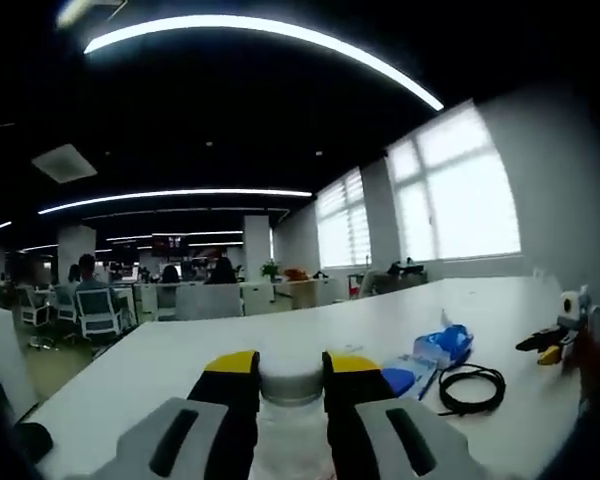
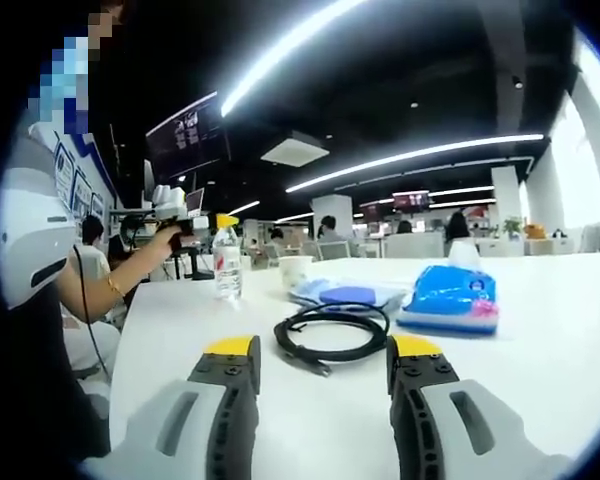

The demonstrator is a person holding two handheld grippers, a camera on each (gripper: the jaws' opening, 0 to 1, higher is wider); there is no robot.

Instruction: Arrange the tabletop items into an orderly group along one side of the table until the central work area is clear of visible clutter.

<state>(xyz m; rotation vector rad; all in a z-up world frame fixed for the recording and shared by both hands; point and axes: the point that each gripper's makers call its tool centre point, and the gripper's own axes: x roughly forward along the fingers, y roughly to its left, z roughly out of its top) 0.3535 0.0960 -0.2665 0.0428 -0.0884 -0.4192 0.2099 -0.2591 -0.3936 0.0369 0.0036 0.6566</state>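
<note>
A clear water bottle with a grey cap (image 1: 292, 385) stands between the yellow-tipped jaws of my left gripper (image 1: 292, 367), which is shut on it. The right gripper view has the same bottle (image 2: 227, 266) held upright over the table's far left edge by the left gripper (image 2: 220, 221) in a person's hand. My right gripper (image 2: 323, 352) is open just above the table, with a coiled black cable (image 2: 330, 335) lying just ahead of its tips. Beyond lie a blue tissue pack (image 2: 450, 298), a flat blue packet (image 2: 345, 295) and a paper cup (image 2: 295, 270).
On the white table (image 1: 310, 330) the left gripper view has the tissue pack (image 1: 445, 347), blue packet (image 1: 400, 380), cable (image 1: 470, 388), a black-and-yellow hand tool (image 1: 540, 342) and a white roll (image 1: 570, 303) at the right. Office desks, chairs and seated people fill the background.
</note>
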